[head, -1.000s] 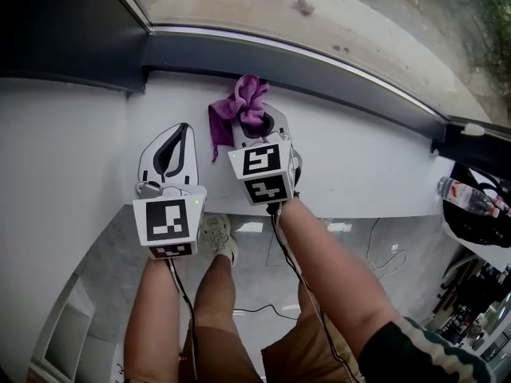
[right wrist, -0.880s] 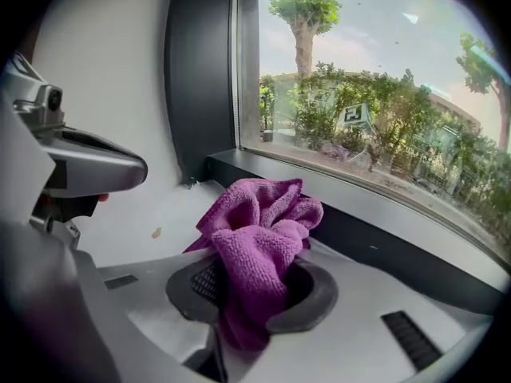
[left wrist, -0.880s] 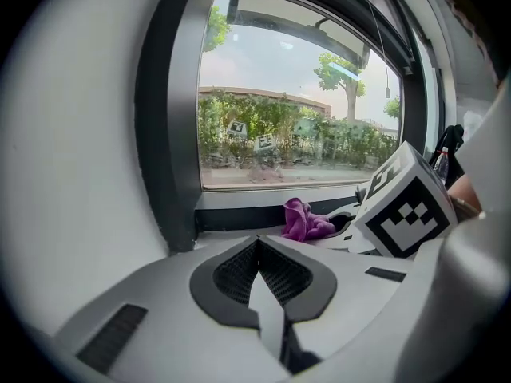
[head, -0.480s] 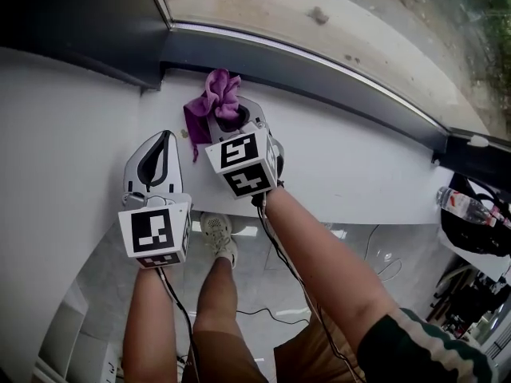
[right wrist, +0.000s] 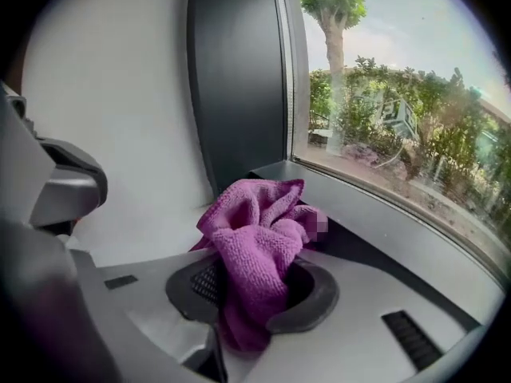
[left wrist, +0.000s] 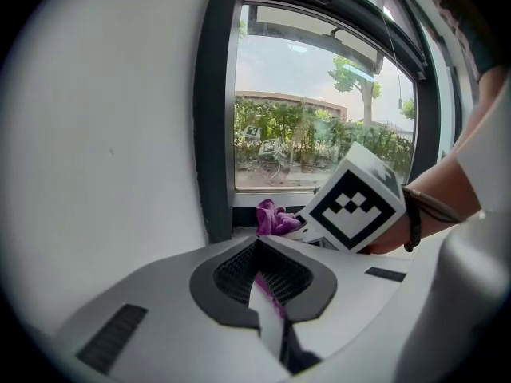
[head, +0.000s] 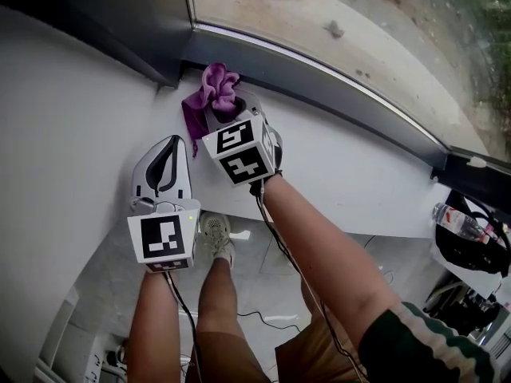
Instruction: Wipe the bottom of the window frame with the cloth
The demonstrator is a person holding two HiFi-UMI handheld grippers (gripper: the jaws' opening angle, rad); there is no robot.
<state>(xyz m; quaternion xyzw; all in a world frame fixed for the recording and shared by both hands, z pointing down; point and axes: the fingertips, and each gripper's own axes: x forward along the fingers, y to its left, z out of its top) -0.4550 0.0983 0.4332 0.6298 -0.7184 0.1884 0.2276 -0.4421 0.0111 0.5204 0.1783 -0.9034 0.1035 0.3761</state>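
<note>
Purple cloth [head: 212, 92], clamped firmly in your right gripper's [head: 230, 112] closed jaws, bulges ahead of them against the window frame [head: 319, 86] bottom near its corner, so press it flat and drag steadily along, leaving your left gripper [head: 169, 152], closed on nothing, alongside.

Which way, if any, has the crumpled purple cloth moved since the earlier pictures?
Yes. The crumpled purple cloth has slid left, nearer the dark grey window-frame corner.

My left gripper [head: 177, 141] and right gripper [head: 230, 110] are white, with black-and-white marker cubes [head: 164, 239] and black cables [head: 182, 303]; I wear brown shorts [head: 231, 363].
</note>
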